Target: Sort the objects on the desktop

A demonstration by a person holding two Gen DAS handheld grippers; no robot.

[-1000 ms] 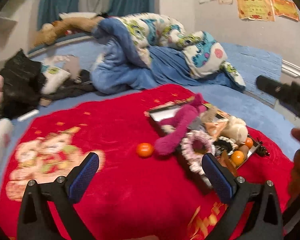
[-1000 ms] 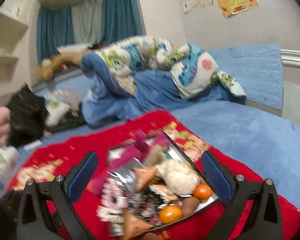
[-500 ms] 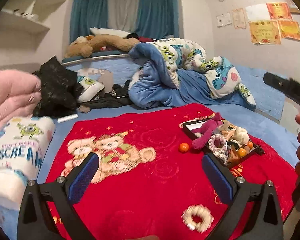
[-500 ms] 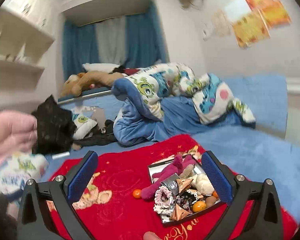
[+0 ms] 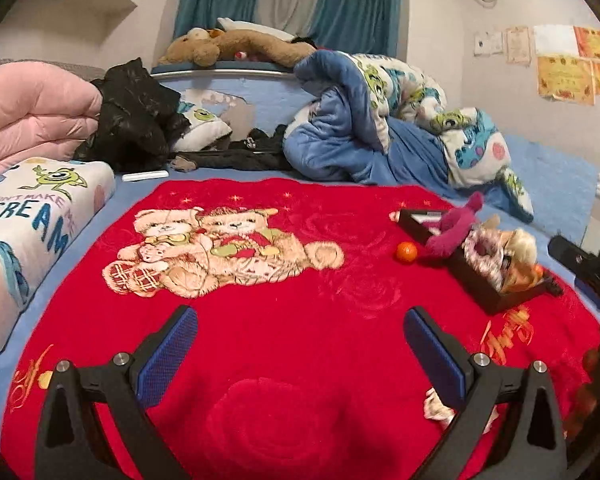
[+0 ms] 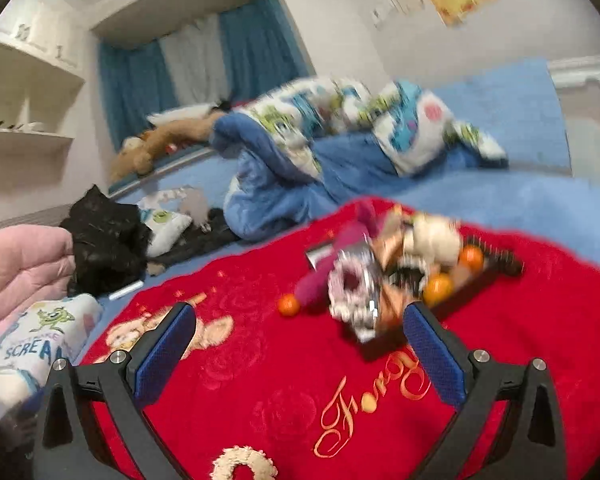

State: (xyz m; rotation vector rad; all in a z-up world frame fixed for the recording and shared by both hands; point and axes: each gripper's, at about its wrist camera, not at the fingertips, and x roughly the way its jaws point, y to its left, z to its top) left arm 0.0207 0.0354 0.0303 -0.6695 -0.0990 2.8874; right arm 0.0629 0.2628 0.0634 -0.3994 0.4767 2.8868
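Both the left gripper (image 5: 300, 344) and right gripper (image 6: 300, 336) hover with jaws wide, empty. Ahead of the right jaws, the heaped tray (image 6: 496, 276) awaits sorting; one orange (image 6: 287, 304) lies loose beside it.

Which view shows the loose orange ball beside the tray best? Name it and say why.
The left wrist view. There the orange ball is sharp, alone on the red blanket just left of the black tray. The right wrist view shows it too, but smeared by motion blur.
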